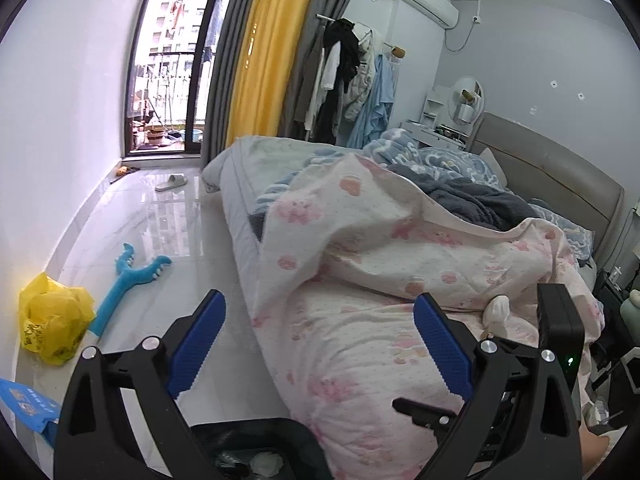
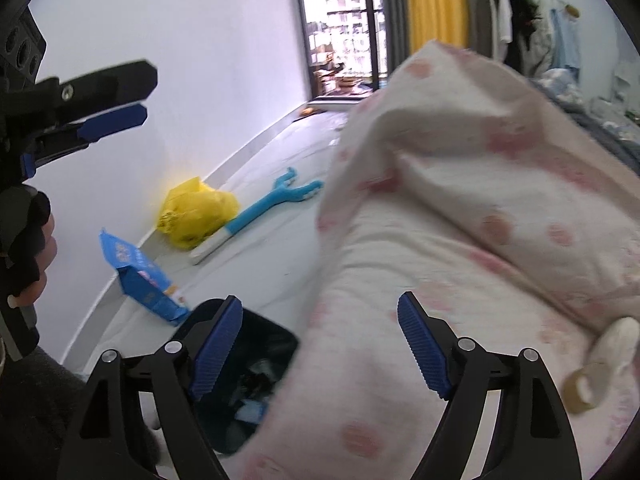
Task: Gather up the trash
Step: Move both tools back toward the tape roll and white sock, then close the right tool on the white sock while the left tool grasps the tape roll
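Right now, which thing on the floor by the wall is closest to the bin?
The blue box. It lies right next to the black bin; the yellow bag and the blue stick toy lie farther along the floor.

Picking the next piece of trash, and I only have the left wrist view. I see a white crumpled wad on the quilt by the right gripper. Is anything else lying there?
Observer: Yes, a roll of tape lies on the pink-patterned quilt, right beside the white wad.
Operator: Is the right gripper free to take it?
Observer: The right gripper has its jaws open, with nothing between them.
Operator: Anything near the bin?
Observer: A blue packet, its top torn open, lies on the floor just beyond the black bin, by the wall.
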`<state>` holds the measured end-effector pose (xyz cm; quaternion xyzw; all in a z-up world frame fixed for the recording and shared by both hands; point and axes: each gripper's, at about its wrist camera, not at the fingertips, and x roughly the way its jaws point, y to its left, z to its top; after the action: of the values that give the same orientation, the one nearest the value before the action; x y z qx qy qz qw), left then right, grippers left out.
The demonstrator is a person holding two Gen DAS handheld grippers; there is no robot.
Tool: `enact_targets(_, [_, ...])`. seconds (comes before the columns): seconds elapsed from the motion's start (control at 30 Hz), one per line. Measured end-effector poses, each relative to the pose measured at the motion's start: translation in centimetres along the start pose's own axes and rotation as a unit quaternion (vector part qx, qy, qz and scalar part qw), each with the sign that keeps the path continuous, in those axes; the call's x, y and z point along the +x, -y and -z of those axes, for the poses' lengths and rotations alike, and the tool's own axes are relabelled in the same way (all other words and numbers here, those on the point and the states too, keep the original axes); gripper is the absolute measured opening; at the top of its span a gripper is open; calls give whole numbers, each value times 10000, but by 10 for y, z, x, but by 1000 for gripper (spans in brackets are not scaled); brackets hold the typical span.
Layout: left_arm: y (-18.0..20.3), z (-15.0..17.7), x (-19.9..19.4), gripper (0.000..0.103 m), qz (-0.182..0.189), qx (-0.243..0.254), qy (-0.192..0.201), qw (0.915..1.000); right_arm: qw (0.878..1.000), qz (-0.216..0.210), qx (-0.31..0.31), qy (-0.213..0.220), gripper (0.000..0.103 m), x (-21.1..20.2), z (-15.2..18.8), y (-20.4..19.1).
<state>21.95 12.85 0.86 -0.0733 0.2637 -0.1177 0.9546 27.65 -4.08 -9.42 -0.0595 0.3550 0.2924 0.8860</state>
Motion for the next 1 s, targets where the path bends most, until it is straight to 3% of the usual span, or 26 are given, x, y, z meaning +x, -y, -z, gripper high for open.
enact_targets(0.57, [71,15,59,97,435,284,-445,9977,9924,1040,535,375,90,-47,9,86])
enact_targets(0.77, [96,27,82,97,712,470,-681,9940,9853,1391,945,307,91,-57,20,125])
enact_targets(1.0, [134,40,100,97,1174,912,-687,9865,9769,1558,1444,242,91,-67,34,171])
